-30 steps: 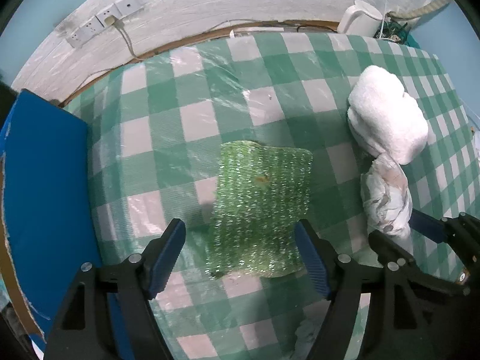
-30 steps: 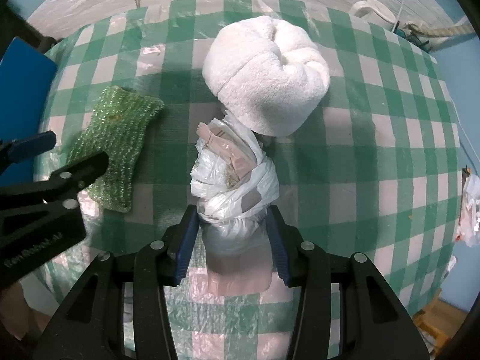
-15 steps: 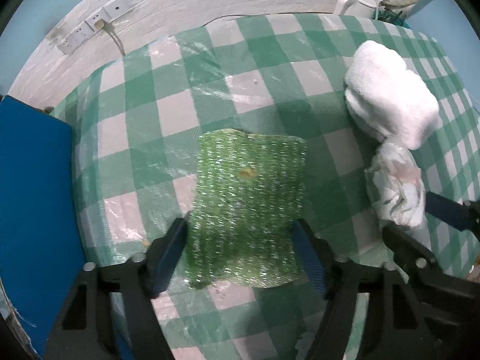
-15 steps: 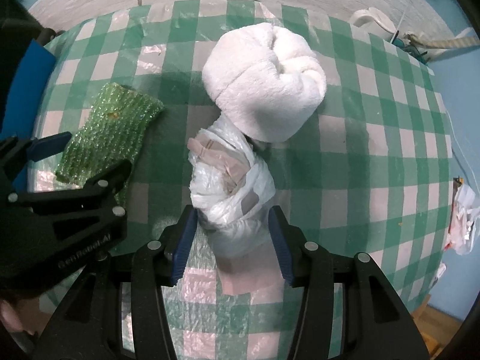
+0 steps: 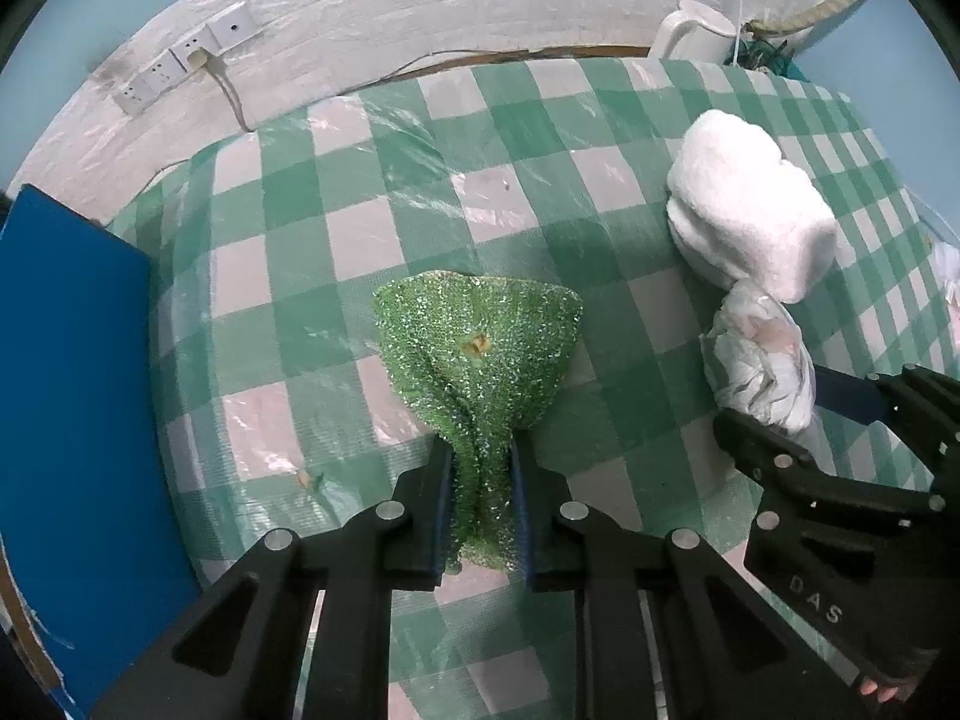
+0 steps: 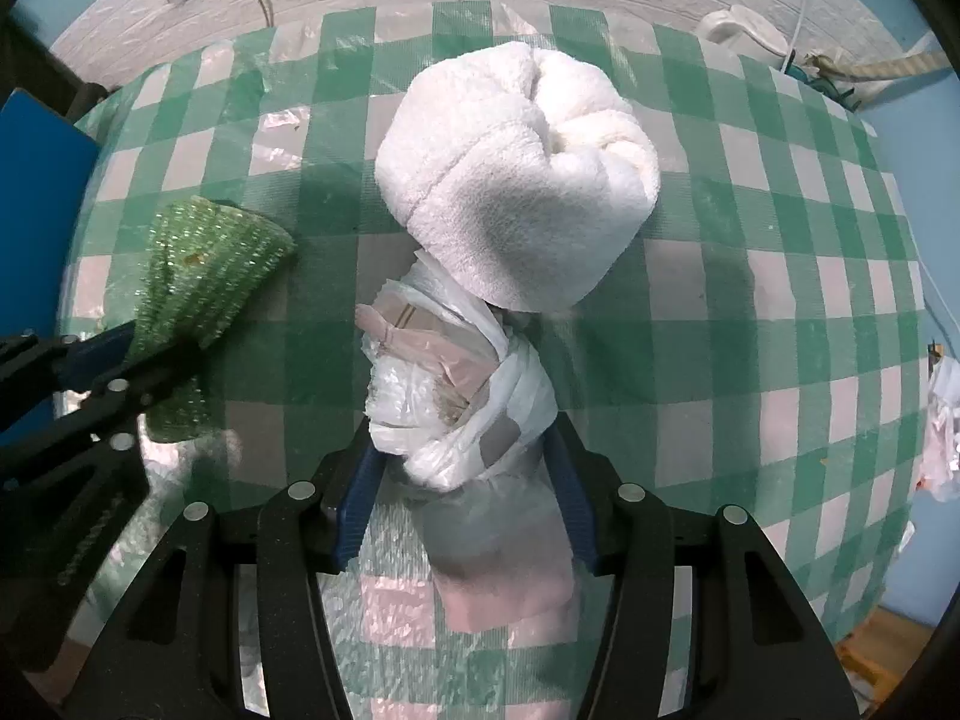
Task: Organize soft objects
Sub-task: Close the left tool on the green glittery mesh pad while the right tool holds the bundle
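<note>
My left gripper (image 5: 480, 474) is shut on the near end of a green bubble-wrap sheet (image 5: 480, 360), which bunches between the jaws and fans out beyond them. It also shows in the right wrist view (image 6: 204, 276), held by the left gripper (image 6: 144, 354). My right gripper (image 6: 462, 480) is shut on a crumpled white plastic bag bundle (image 6: 450, 396), which touches a rolled white towel (image 6: 516, 180) just beyond it. The bundle (image 5: 762, 360) and towel (image 5: 750, 210) show at the right of the left wrist view, with the right gripper (image 5: 798, 414) on the bundle.
A green-and-white checked tablecloth under clear plastic (image 5: 372, 192) covers the table. A blue panel (image 5: 72, 390) stands at the left edge. A white kettle (image 5: 696, 30) and wall sockets (image 5: 186, 54) are at the back. White crumpled plastic (image 6: 942, 420) lies at the right edge.
My left gripper has closed on the green bubble wrap, pinching its near end into a bunch. The right gripper stays shut on the bag bundle.
</note>
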Available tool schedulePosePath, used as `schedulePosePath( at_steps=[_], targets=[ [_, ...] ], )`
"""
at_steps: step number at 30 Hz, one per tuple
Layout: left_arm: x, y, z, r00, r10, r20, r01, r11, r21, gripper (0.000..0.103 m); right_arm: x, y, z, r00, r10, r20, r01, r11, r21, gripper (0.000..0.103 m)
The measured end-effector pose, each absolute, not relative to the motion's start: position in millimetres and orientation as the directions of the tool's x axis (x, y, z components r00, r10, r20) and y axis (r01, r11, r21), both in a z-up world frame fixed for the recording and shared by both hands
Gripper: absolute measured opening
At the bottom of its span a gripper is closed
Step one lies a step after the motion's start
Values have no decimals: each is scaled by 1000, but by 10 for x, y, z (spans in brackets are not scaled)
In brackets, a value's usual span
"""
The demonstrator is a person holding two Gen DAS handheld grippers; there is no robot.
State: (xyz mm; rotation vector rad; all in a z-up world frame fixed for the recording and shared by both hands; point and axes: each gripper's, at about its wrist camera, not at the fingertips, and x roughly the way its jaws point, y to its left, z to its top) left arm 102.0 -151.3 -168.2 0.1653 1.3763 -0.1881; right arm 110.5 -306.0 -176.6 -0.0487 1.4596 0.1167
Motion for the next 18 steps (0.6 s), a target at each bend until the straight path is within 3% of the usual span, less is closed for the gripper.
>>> schedulePosePath(
  at_steps=[9,18],
  targets=[
    [986,-1430,-1585,212,-30,-977,234,972,21,17,1063,-2992,-1744,121,20,-992,-154,988,1,45],
    [848,-1340,-1419,253,-6,-968,232,971,55,17,977,-2819,-1460,158,26,-987,-195,981,-5,44]
  ],
)
